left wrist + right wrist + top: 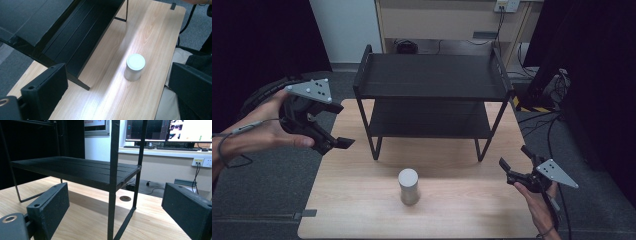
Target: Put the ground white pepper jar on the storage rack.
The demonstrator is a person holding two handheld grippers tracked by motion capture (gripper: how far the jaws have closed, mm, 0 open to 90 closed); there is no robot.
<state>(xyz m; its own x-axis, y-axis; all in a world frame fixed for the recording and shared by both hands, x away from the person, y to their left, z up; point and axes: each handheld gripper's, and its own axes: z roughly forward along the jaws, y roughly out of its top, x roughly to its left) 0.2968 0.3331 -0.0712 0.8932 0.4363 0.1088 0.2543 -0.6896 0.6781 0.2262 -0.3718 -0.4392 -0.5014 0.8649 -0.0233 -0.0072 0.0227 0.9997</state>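
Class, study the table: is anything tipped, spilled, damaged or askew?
Nothing stands out. The grey canister stands upright on the table, apart from the black shelf rack, which sits square. No spill or damage shows.

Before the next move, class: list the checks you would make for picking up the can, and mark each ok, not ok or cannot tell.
1. Can upright on the table: ok.
2. Space around the can free of other things: ok.
3. Left hand-held gripper open, nothing between its jaws: ok.
4. Right hand-held gripper open, nothing between its jaws: ok.
5. Either hand-held gripper at the can: not ok, both stand off to the sides.
6. Rack shelves free: top shelf ok, lower shelf cannot tell.
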